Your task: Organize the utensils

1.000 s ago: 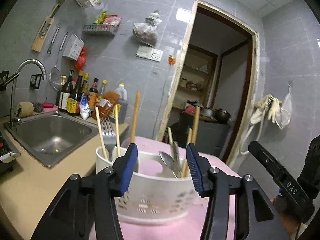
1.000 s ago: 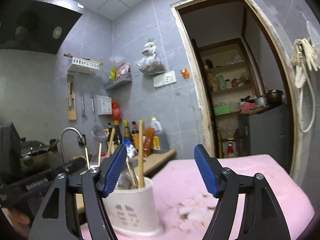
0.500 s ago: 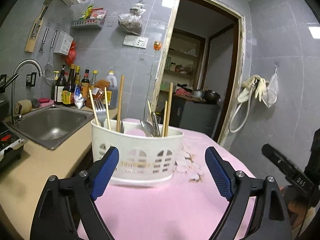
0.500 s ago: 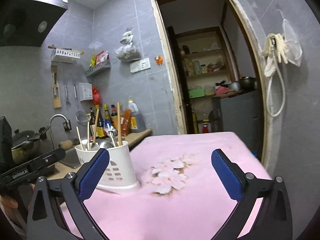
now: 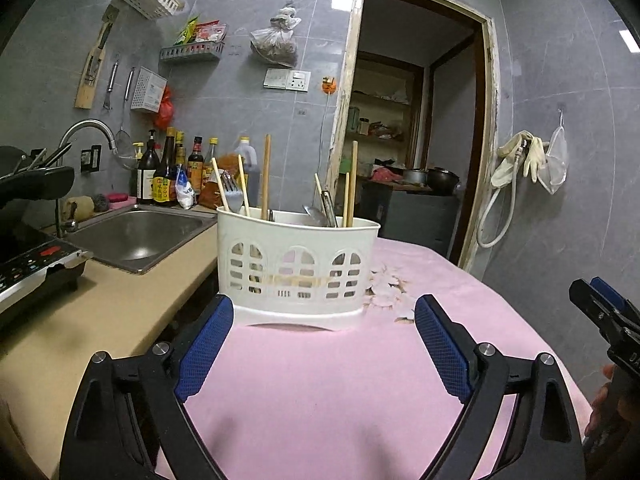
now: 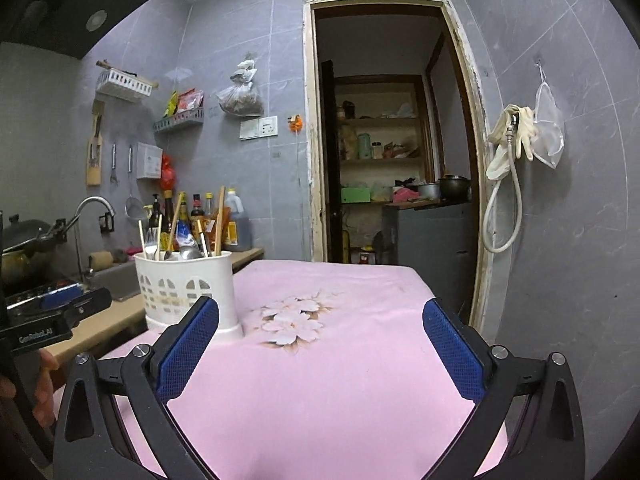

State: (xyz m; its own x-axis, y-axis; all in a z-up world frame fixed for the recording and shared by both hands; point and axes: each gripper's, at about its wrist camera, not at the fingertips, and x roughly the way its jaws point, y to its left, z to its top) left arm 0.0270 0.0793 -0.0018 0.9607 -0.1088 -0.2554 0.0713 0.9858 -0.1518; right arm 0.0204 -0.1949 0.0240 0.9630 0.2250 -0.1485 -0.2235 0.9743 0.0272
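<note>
A white slotted utensil holder (image 5: pixel 297 265) stands on the pink tablecloth (image 5: pixel 340 392), near its left edge. It holds several wooden chopsticks (image 5: pixel 265 177), a fork (image 5: pixel 231 192) and spoons (image 5: pixel 316 215). My left gripper (image 5: pixel 322 346) is open and empty, a short way in front of the holder. In the right wrist view the holder (image 6: pixel 185 289) stands left of centre. My right gripper (image 6: pixel 320 346) is open and empty over the cloth, to the right of the holder. Its side shows in the left wrist view (image 5: pixel 604 312).
A beige counter (image 5: pixel 76 312) with a steel sink (image 5: pixel 136 232), a tap and several sauce bottles (image 5: pixel 168 176) lies left of the table. An induction cooker (image 5: pixel 28 264) sits at the near left. An open doorway (image 6: pixel 396 168) is behind the table. A flower print (image 6: pixel 292 320) marks the cloth.
My left gripper opened, let go of the holder and drew back from it. My right gripper opened wider and drew back too. The holder now stands alone on the cloth.
</note>
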